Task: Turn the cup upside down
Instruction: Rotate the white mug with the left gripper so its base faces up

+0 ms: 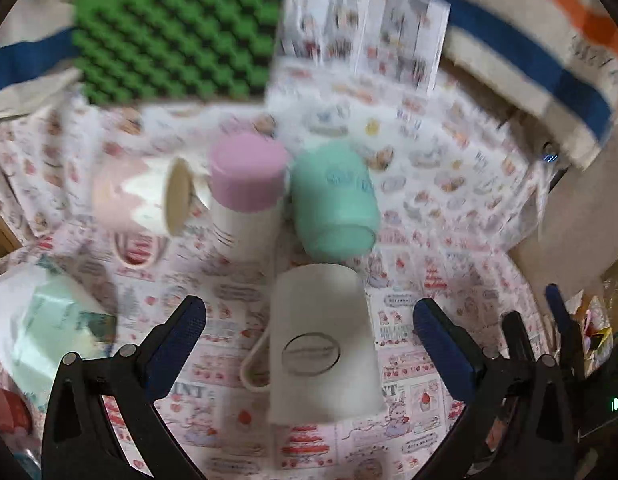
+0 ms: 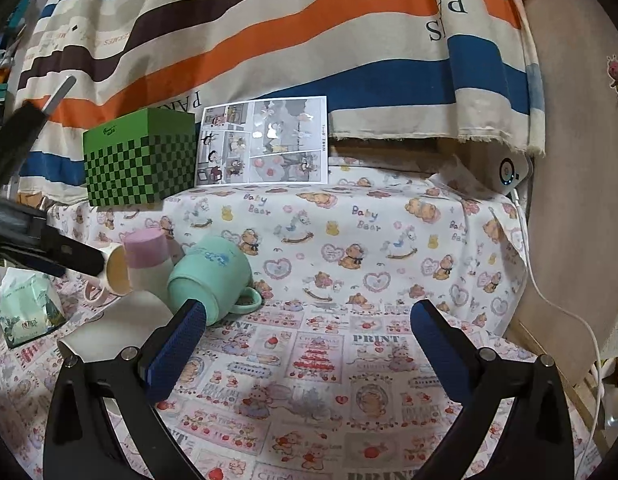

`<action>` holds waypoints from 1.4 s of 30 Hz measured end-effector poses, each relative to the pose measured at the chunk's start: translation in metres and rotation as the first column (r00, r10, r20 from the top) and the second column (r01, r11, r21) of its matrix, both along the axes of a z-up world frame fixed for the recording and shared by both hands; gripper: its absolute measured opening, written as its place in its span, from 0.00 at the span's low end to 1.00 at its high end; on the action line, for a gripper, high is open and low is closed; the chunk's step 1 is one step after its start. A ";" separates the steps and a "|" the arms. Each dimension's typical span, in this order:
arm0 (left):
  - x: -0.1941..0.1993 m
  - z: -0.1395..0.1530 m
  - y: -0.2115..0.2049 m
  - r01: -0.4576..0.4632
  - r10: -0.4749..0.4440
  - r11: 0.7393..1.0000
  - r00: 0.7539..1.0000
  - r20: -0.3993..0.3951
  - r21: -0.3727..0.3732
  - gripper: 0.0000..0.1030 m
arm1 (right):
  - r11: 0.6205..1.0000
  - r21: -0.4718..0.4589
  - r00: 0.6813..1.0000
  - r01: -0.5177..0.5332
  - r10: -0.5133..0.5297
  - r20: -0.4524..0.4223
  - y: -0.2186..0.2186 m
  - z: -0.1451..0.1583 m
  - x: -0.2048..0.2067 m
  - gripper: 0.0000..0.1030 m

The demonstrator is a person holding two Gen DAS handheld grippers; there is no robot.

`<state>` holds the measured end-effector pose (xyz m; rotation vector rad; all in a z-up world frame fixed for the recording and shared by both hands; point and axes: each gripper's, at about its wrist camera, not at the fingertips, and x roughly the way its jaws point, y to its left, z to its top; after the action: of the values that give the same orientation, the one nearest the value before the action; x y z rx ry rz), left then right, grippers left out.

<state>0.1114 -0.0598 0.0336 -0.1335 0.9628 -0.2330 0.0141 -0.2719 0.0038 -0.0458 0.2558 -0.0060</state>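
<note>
Left wrist: pink-lidded bottle (image 1: 247, 196) and teal mug (image 1: 335, 200) crowd white cup (image 1: 323, 344).

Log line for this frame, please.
left gripper: open, around white mug | right gripper: open, empty | teal mug: tilted

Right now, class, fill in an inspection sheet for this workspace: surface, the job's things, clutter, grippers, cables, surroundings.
Surface: printed tablecloth.
Job's things: white mug, mint mug and pink mug all lying on their sides.
Clutter: pink-lidded bottle, green checkered box, comic sheet, tissue pack.
Grippers: left gripper open around white mug; right gripper open, empty.
Cables: white cable.
Surroundings: striped cloth behind.
</note>
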 end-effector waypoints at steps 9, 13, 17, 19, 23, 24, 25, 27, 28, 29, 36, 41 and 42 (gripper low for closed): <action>0.045 -0.049 -0.018 0.018 -0.029 0.999 0.972 -0.233 -0.049 0.91 | 1.000 -0.010 1.000 0.020 -0.020 0.000 0.001 0.001 0.000 1.00; 0.054 -0.070 -0.015 -0.035 0.008 0.996 0.949 -0.315 -0.079 0.91 | 1.000 -0.024 1.000 0.012 -0.012 -0.002 0.004 0.000 0.000 1.00; 0.058 -0.074 -0.010 -0.057 0.013 0.991 0.941 -0.339 -0.120 0.79 | 1.000 -0.019 1.000 0.020 -0.020 -0.009 0.002 0.000 0.002 1.00; 0.053 -0.066 -0.012 -0.046 0.019 0.995 0.954 -0.299 -0.084 0.75 | 1.000 -0.017 1.000 0.022 -0.023 -0.014 0.002 -0.001 0.003 1.00; 0.035 -0.043 -0.012 -0.006 -0.009 0.997 0.980 -0.200 -0.072 0.74 | 1.000 -0.018 1.000 0.023 -0.023 -0.015 0.002 -0.001 0.003 1.00; 0.028 -0.035 -0.015 0.013 -0.022 0.998 0.985 -0.169 -0.059 0.74 | 1.000 -0.018 1.000 0.024 -0.025 -0.015 0.002 -0.001 0.003 1.00; 0.021 -0.028 -0.015 0.027 -0.033 0.999 0.990 -0.140 -0.040 0.74 | 0.999 -0.017 1.000 0.027 -0.027 -0.015 0.002 -0.001 0.004 1.00; 0.005 -0.012 -0.021 0.052 -0.051 0.999 0.996 -0.068 0.013 0.74 | 0.999 -0.016 0.999 0.029 -0.029 -0.015 0.002 -0.001 0.004 1.00; -0.002 -0.005 -0.025 0.064 -0.063 0.997 0.998 -0.032 0.040 0.74 | 0.999 -0.016 0.999 0.029 -0.030 -0.015 0.002 -0.001 0.005 1.00; -0.008 0.000 -0.028 0.069 -0.069 0.996 0.998 -0.001 0.059 0.74 | 0.999 -0.017 0.999 0.030 -0.030 -0.015 0.002 -0.001 0.004 1.00; -0.020 0.015 -0.040 0.057 -0.072 0.992 0.988 0.137 0.112 0.74 | 0.999 -0.014 0.999 0.048 -0.048 -0.008 0.000 -0.001 0.002 1.00; -0.020 0.009 -0.046 0.035 -0.075 0.987 0.963 0.260 0.155 0.74 | 0.999 -0.014 0.999 0.050 -0.050 -0.006 -0.001 -0.001 0.002 1.00; -0.021 0.007 -0.048 0.028 -0.074 0.986 0.957 0.281 0.163 0.74 | 0.999 -0.014 0.999 0.050 -0.051 -0.006 -0.001 -0.001 0.002 1.00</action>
<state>0.0904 -0.1073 0.0406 0.0700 0.6932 -0.2161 0.0160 -0.2725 0.0030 -0.0527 0.2633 -0.0578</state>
